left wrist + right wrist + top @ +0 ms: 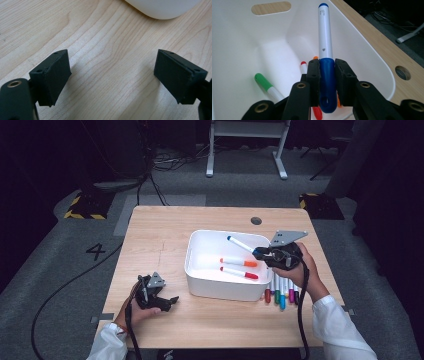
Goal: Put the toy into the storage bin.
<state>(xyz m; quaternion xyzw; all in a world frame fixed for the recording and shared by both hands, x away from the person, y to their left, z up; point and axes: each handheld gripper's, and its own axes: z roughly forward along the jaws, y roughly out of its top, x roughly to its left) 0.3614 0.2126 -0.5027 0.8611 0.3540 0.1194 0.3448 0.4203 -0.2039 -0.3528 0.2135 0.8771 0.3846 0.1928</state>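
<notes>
Blue marker [325, 62], clamped in your right gripper [261, 253], hangs over the white bin [200, 285] holding orange [239, 262], red [239, 273] and green markers [267, 86]; your left gripper [112, 75] gapes empty.

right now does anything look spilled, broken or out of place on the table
Nothing stands out. The white plastic bin sits upright on the wooden table with capped markers inside, more markers lie in a neat row beside it, and the right gripper holds the blue-capped white marker by its cap over the bin.

A row of coloured markers [281, 294] lies on the wooden table [160, 235], and a white frame [247, 142] stands on the floor behind.
</notes>
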